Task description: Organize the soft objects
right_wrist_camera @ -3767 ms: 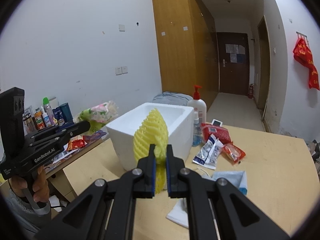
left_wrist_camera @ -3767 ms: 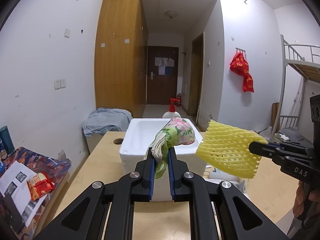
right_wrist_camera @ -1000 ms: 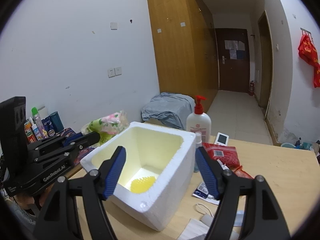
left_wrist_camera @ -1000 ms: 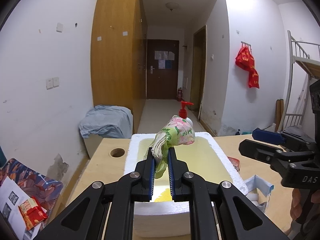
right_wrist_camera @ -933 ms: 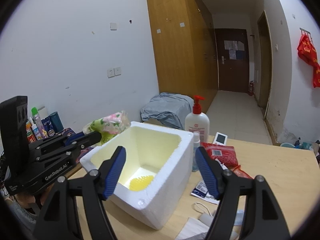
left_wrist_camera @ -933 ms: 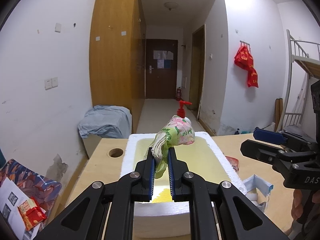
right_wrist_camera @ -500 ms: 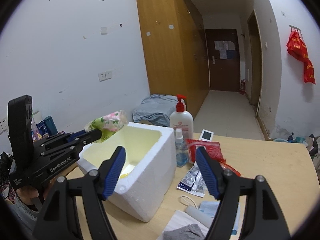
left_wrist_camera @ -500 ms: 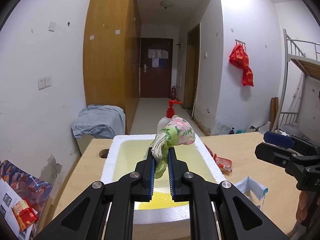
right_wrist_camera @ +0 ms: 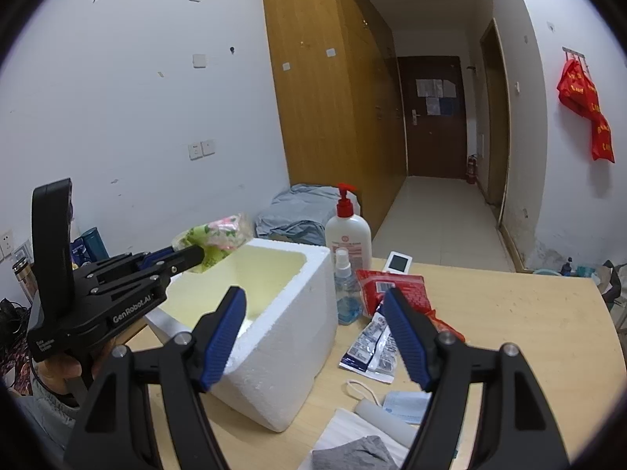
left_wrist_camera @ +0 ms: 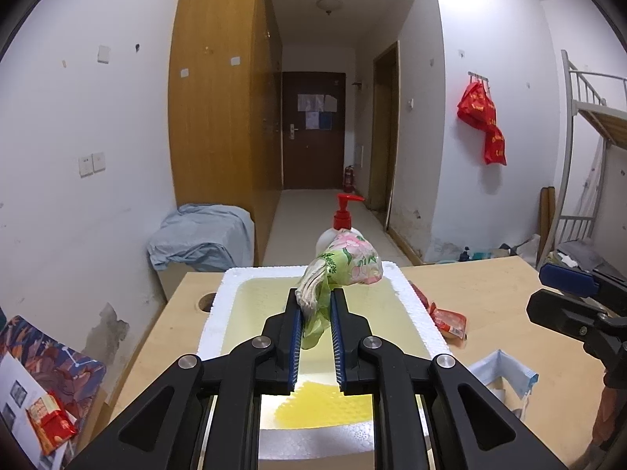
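My left gripper (left_wrist_camera: 316, 299) is shut on a floral green and pink cloth (left_wrist_camera: 347, 264) and holds it over the open white foam box (left_wrist_camera: 415, 301). A yellow foam net (left_wrist_camera: 325, 407) lies on the box floor. In the right wrist view the left gripper (right_wrist_camera: 192, 254) holds the cloth (right_wrist_camera: 217, 233) above the box's (right_wrist_camera: 290, 337) left rim. My right gripper (right_wrist_camera: 313, 333) is open and empty, to the right of the box, above the table; it also shows in the left wrist view (left_wrist_camera: 564, 293).
On the wooden table (right_wrist_camera: 529, 313) right of the box: a pump bottle (right_wrist_camera: 348, 231), a spray bottle (right_wrist_camera: 345, 290), red snack packs (right_wrist_camera: 392, 286), sachets (right_wrist_camera: 372, 346), a face mask (left_wrist_camera: 501, 372), a grey cloth (right_wrist_camera: 352, 458). Books and a red packet (left_wrist_camera: 49, 421) lie left.
My right gripper let go of the yellow net, which now lies in the box, opened and drew back right. My left gripper carried the cloth forward over the box.
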The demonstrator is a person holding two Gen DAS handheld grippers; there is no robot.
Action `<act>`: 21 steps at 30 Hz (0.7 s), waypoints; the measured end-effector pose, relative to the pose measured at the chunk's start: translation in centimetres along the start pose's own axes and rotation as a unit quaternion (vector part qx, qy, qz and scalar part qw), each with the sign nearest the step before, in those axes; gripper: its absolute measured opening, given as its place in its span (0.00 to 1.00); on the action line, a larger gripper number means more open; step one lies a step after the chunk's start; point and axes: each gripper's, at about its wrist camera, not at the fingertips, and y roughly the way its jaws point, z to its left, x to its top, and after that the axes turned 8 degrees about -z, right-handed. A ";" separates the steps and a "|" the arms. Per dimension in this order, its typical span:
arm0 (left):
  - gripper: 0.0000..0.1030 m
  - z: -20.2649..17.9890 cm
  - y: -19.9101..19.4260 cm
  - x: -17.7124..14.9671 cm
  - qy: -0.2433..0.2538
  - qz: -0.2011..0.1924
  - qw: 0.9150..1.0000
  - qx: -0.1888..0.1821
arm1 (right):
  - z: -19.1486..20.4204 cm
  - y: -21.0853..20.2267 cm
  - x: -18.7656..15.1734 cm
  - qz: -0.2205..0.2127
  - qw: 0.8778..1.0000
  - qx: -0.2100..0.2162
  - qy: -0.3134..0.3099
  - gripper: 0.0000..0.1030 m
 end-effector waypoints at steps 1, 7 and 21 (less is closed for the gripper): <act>0.34 0.0 0.1 0.0 0.000 0.001 1.000 0.001 | 0.0 0.0 0.0 0.000 1.000 0.001 0.001 0.74; 0.87 -0.1 -0.8 0.2 0.003 -0.028 0.999 0.023 | 0.1 0.0 0.0 0.003 1.000 0.000 -0.002 0.74; 0.89 -0.1 -1.2 0.4 -0.007 -0.024 0.999 0.023 | 0.2 -0.4 0.0 0.000 1.000 -0.002 -0.001 0.74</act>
